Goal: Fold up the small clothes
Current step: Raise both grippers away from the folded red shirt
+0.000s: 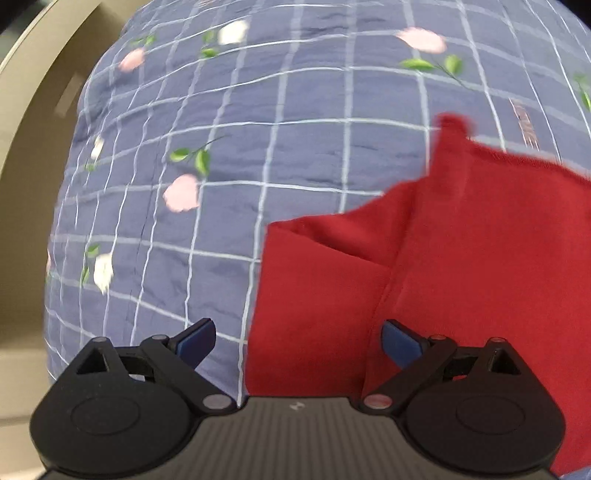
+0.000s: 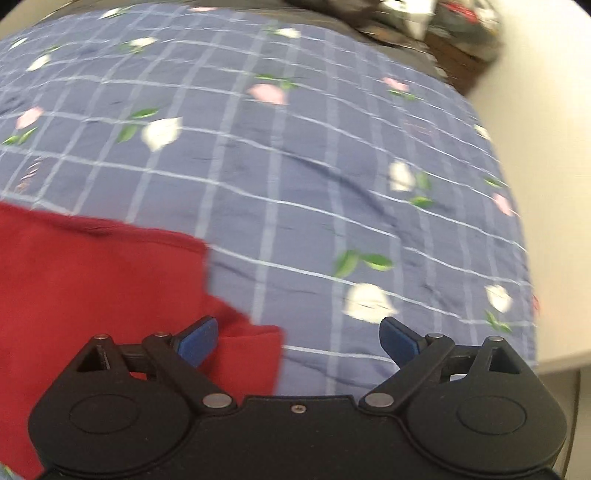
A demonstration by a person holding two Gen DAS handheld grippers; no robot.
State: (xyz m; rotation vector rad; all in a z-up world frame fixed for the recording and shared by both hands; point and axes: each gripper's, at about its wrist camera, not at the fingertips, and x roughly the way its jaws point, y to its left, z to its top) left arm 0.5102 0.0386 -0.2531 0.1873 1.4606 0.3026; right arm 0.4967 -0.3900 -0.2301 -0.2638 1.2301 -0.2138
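Observation:
A small red garment (image 1: 461,251) lies partly folded on a blue checked flowered bedspread (image 1: 258,155), filling the right half of the left wrist view. My left gripper (image 1: 298,341) hovers open over the garment's left edge, nothing between its blue-padded fingers (image 1: 197,339). In the right wrist view the same red garment (image 2: 92,280) fills the lower left, with a stepped edge near the left finger. My right gripper (image 2: 298,339) is open above the garment's right edge and the bedspread (image 2: 314,177), holding nothing.
A beige wall or headboard (image 1: 33,155) borders the bed on the left. A white surface (image 2: 546,147) runs along the bed's right side, and dark cluttered items (image 2: 443,33) sit at the far right corner. Both views are motion-blurred.

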